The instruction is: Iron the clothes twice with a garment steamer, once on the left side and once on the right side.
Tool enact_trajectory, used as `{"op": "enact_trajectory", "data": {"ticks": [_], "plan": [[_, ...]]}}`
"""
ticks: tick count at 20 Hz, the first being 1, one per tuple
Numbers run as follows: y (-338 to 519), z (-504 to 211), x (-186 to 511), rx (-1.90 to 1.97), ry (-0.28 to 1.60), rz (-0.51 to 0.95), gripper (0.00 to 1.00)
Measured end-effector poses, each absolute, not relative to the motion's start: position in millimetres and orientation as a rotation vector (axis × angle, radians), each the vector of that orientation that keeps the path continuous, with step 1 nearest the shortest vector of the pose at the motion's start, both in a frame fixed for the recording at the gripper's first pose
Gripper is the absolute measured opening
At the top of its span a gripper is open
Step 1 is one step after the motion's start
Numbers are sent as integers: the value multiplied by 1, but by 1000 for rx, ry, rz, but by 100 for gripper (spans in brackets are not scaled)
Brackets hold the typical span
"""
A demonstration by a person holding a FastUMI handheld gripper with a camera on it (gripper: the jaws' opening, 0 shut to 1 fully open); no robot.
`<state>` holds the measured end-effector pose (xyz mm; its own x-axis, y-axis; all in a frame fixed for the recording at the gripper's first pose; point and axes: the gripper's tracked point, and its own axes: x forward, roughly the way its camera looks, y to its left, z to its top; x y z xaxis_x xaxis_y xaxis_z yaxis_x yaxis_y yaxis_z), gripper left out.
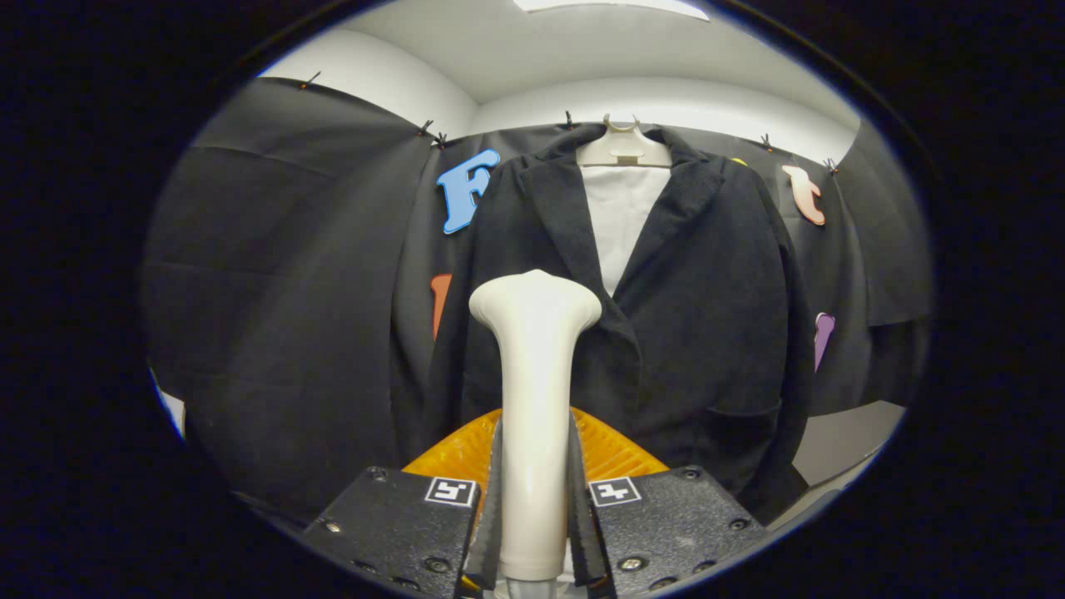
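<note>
Smooth cream plastic garment steamer [534, 391], flared at the head, is pinched by its handle between the gripper [534, 532] jaws. Just beyond hangs a dark, finely ribbed jacket [707, 333] on a pale hanger [622, 148], white lining showing.

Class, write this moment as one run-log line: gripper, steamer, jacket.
gripper: shut on steamer handle | steamer: upright, head before jacket's front | jacket: on hanger

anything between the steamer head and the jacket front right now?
Nothing shows between them in the gripper view. The hand-held gripper is shut on the steamer, whose head overlaps the dark jacket by its lapel; contact can't be judged.
</note>
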<state>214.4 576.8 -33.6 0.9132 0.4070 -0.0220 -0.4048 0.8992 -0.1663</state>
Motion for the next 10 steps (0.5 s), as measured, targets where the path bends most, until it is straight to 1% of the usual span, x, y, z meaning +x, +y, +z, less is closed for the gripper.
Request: {"op": "enact_trajectory", "data": {"ticks": [10], "plan": [[549,-95,198,-233,125,467,36]]}}
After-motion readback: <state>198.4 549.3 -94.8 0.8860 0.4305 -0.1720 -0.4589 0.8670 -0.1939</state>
